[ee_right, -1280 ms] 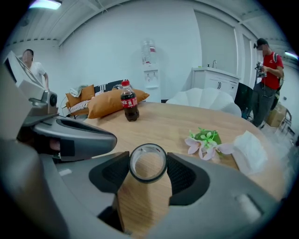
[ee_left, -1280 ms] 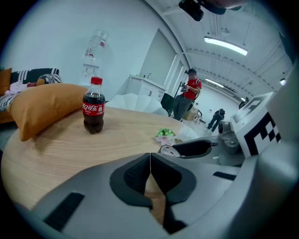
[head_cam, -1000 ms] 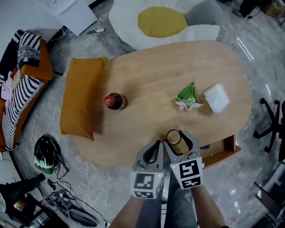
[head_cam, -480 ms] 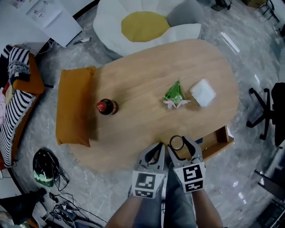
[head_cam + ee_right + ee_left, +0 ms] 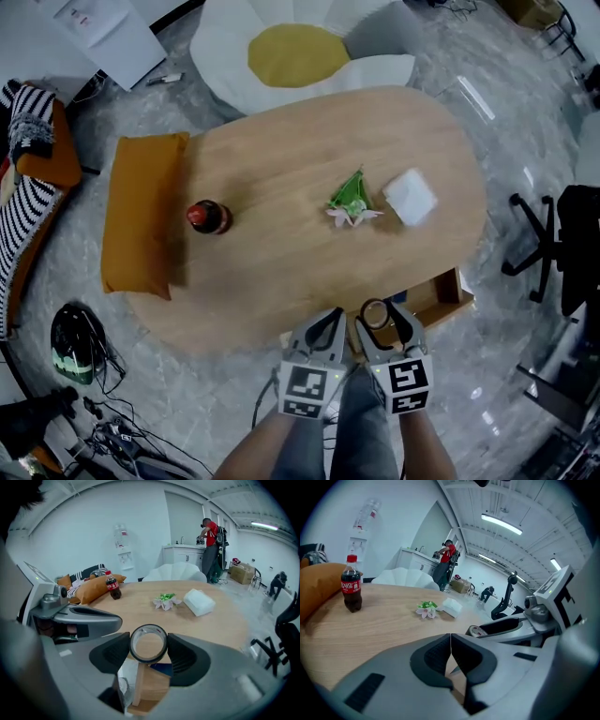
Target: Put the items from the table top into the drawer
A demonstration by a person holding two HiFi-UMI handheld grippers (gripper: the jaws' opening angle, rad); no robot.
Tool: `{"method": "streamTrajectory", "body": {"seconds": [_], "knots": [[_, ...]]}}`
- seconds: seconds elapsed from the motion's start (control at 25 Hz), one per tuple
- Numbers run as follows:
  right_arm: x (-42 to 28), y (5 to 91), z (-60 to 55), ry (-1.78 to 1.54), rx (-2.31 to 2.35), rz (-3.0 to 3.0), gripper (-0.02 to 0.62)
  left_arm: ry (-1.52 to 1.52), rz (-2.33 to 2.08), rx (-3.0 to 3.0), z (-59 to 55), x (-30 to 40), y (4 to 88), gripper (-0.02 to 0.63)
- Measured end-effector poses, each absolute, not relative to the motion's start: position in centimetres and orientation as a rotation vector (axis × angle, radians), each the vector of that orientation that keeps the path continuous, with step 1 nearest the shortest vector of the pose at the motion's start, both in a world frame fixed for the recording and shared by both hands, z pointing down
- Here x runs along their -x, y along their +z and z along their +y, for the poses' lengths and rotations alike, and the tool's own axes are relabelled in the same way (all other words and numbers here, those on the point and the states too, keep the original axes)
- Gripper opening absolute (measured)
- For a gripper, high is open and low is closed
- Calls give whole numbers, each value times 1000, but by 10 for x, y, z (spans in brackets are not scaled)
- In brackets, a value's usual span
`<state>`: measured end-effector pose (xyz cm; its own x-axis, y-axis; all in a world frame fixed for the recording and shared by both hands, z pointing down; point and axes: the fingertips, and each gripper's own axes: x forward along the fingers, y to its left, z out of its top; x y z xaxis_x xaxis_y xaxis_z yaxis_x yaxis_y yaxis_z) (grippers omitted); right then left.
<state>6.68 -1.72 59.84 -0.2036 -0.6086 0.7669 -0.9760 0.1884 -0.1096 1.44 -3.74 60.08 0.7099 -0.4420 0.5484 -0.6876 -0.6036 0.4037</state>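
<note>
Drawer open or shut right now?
Open: the drawer juts out past the table edge, its wooden walls and inside visible.

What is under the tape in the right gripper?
Below the tape, the open drawer: its wooden wall, a blue thing and a crumpled white thing. The jaws cover the rest.
</note>
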Motion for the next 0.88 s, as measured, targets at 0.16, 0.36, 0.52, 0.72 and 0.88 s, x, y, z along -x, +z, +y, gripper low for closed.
{"method": "streamTrajectory", "body": {"seconds": [0.16,0.36,0.52,0.72,0.88], "knots": [[-75,603,-9,803,-1442,-1907,247,518,-894,-2297,-32,-25,600,11],[-79,608,0,793,-1390,-1960,249,530,-946,-2276,-17,-33,604,11],[-79,614,8,769,-1318,-2009,249,521,-1022,-2242,-7,-36,609,11],[-78,626,23,754,-1233,-2053,249,528,-1087,-2198,10,-42,620,11],[-78,634,36,734,-1169,-2077,249,522,-1133,-2160,24,-47,623,11]]}}
